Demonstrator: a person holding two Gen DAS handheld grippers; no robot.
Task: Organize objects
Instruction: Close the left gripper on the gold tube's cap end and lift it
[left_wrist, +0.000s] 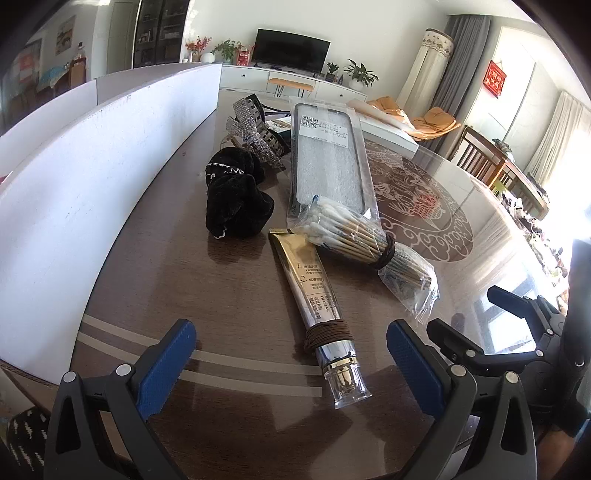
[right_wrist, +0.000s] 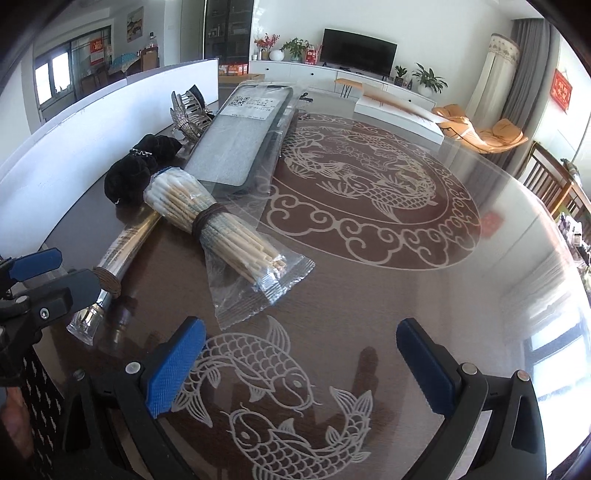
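Observation:
A gold and silver tube (left_wrist: 314, 295) with a brown hair tie around its neck lies on the table; its clear cap end sits between my open left gripper's (left_wrist: 291, 354) blue pads. A bagged bundle of cotton swabs (left_wrist: 354, 236) bound by a brown tie lies beside it, partly on a bagged phone case (left_wrist: 328, 166). A black scrunchie (left_wrist: 236, 199) and a rhinestone hair claw (left_wrist: 255, 129) lie behind. In the right wrist view, my right gripper (right_wrist: 301, 365) is open and empty, just short of the swabs (right_wrist: 221, 225), tube (right_wrist: 122, 243) and case (right_wrist: 240, 140).
A white partition wall (left_wrist: 92, 177) runs along the table's left side. The brown glass-topped table (right_wrist: 369, 258) has dragon and fish patterns. A white box (left_wrist: 384, 129) lies at the far end. Wooden chairs (left_wrist: 491, 162) stand to the right.

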